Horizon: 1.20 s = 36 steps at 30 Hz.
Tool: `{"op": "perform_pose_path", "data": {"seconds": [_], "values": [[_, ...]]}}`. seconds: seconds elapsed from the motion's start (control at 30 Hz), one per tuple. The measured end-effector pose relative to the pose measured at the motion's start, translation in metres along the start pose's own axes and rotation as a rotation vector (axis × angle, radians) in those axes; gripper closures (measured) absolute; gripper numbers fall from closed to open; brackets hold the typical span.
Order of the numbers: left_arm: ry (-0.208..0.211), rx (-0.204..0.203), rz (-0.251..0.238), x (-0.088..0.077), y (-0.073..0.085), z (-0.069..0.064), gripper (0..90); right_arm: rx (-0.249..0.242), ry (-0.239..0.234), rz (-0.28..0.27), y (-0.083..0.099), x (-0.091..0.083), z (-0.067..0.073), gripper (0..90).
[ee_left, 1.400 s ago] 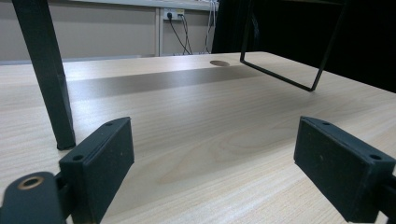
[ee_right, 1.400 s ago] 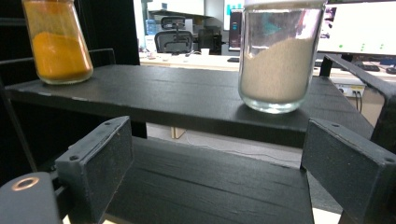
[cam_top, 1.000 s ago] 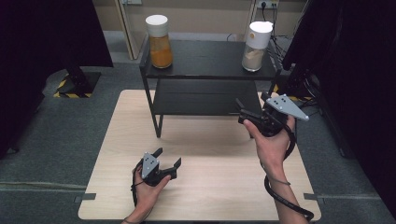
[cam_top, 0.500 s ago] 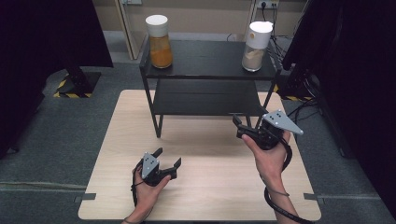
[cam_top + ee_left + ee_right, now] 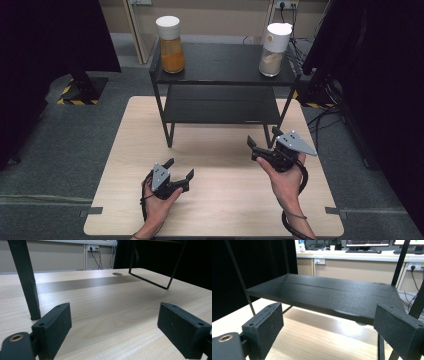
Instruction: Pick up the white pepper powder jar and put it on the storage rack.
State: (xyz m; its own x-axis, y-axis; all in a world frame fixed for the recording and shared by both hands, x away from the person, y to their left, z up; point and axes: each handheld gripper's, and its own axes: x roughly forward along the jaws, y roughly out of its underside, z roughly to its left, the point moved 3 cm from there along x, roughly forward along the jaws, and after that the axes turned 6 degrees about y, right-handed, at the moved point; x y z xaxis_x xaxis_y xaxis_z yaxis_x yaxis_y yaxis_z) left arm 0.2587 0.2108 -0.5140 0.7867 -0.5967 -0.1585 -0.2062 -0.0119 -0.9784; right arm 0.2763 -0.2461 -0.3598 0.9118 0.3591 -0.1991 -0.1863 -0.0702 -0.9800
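Note:
A black two-tier shelf (image 5: 222, 62) stands at the far side of the wooden table (image 5: 220, 200). On its top board are a white-lidded jar of orange contents (image 5: 171, 45) at the left and a white-lidded jar of beige contents (image 5: 274, 47) at the right. My left gripper (image 5: 180, 167) is low over the near left of the table, open and empty, jaws wide apart (image 5: 113, 330). My right gripper (image 5: 262, 137) is open and empty in front of the shelf's right leg. It faces the lower board (image 5: 324, 295), jaws spread (image 5: 327, 332).
A thick black shelf leg (image 5: 27, 280) stands just ahead and left of my left gripper, with a thin wire frame leg (image 5: 155, 277) farther off. Dark curtains flank the table. Cables (image 5: 325, 112) lie on the floor at the right. Bare wood lies between the two grippers.
My right gripper has come back from the shelf toward the near edge and lower, still open. The left gripper has stayed put.

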Motion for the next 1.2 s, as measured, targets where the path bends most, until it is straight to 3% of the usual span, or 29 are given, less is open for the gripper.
{"op": "perform_pose_path", "data": {"seconds": [0.6, 0.93, 1.2], "values": [[-0.002, -0.001, -0.002, 0.000, 0.000, 0.000, 11.7, 0.035, 0.007, 0.072, 0.050, -0.001, -0.009, 10.0], [-0.002, -0.001, -0.002, 0.000, 0.000, 0.000, 11.7, 0.016, 0.022, 0.113, 0.071, -0.003, -0.008, 10.3], [-0.002, -0.002, -0.003, 0.000, 0.000, 0.000, 11.7, 0.028, 0.024, 0.135, 0.087, -0.005, -0.007, 10.3]]}}
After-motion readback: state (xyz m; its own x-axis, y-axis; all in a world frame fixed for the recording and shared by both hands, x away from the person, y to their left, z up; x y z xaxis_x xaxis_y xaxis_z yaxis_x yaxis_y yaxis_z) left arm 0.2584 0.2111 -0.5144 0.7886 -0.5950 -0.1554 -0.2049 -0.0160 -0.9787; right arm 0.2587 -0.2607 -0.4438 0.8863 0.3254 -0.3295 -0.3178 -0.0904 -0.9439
